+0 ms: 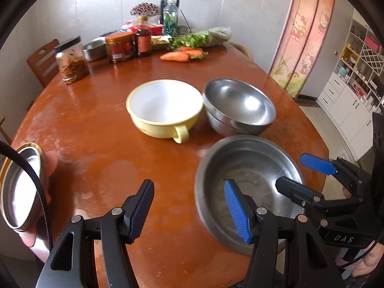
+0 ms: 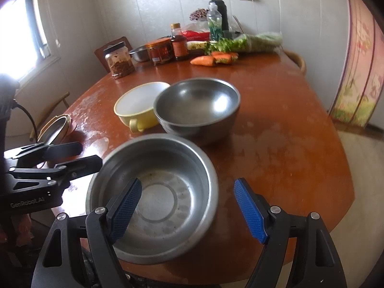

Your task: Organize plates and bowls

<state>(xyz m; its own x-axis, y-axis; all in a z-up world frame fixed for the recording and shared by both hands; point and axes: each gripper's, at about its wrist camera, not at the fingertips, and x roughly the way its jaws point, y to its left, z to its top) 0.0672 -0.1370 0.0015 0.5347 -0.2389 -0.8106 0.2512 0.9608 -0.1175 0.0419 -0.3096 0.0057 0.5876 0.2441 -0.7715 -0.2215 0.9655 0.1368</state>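
On the brown table stands a wide steel basin (image 1: 240, 163) (image 2: 163, 163) near the front edge. Behind it are a yellow bowl with a handle (image 1: 164, 105) (image 2: 139, 103) and a deep steel bowl (image 1: 240, 105) (image 2: 196, 105), side by side. My right gripper (image 2: 188, 210) (image 1: 302, 175) is open and straddles the basin's right wall, one finger inside and one outside, without pressing on it. My left gripper (image 1: 189, 211) (image 2: 91, 154) is open above the table just left of the basin, with nothing between its fingers. At the left table edge a person's fingers hold a small gold-rimmed steel bowl (image 1: 19, 187) (image 2: 57, 127).
The far end of the table (image 1: 96, 144) holds jars (image 1: 72, 60), a sauce bottle (image 1: 142, 38), carrots (image 1: 178, 55), bagged greens (image 1: 204, 38) and a small steel dish (image 1: 94, 49). A wooden chair (image 1: 43, 60) stands at the far left, and a pink curtain (image 1: 304, 36) hangs at the right.
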